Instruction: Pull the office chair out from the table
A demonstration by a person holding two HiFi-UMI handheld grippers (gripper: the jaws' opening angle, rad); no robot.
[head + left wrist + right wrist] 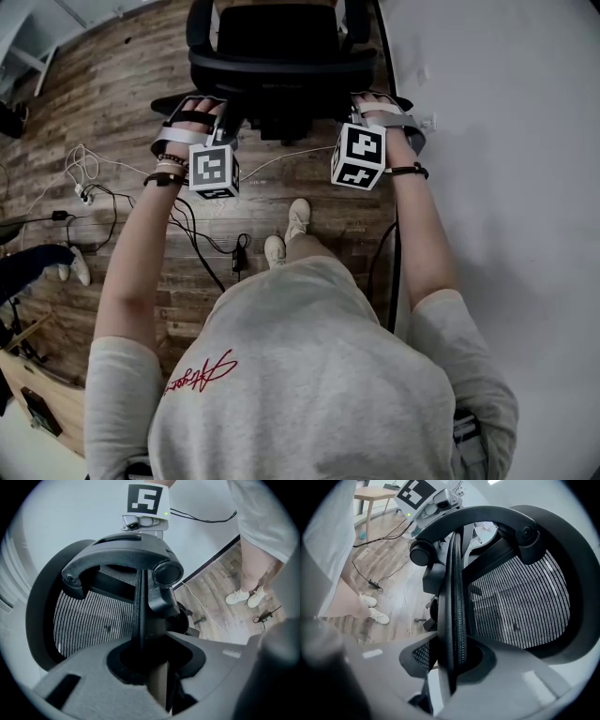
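I judge the step in hand to be the pull itself: both holds are set, and the office chair (281, 56) stands directly ahead of both grippers, its backrest spanning the space between them. The left gripper (147, 665) has its jaws part-closed, pressed on the left side rim (138, 611) of the backrest, with the mesh (89, 616) lying to that gripper's left. The right gripper (450, 663) is likewise closed down on the opposite side rim (454, 597), with the mesh to its right. The chair's back is turned toward me and its seat points away, ahead of the jaws. The backrest's long axis runs up from each pair of jaws, and each rim passes edge-on between the pads. I cannot tell where the table edge lies beyond the chair. The next move, as I judge it, calls for drawing both grippers straight back toward my body at an equal rate, so that the chair rolls without swivelling on its column. Grip pressure should be held, since the rims are narrow and could slide through the pads. Loose cables (187, 225) lie on the wooden floor (122, 94) behind and below the grippers; the casters may catch on them.
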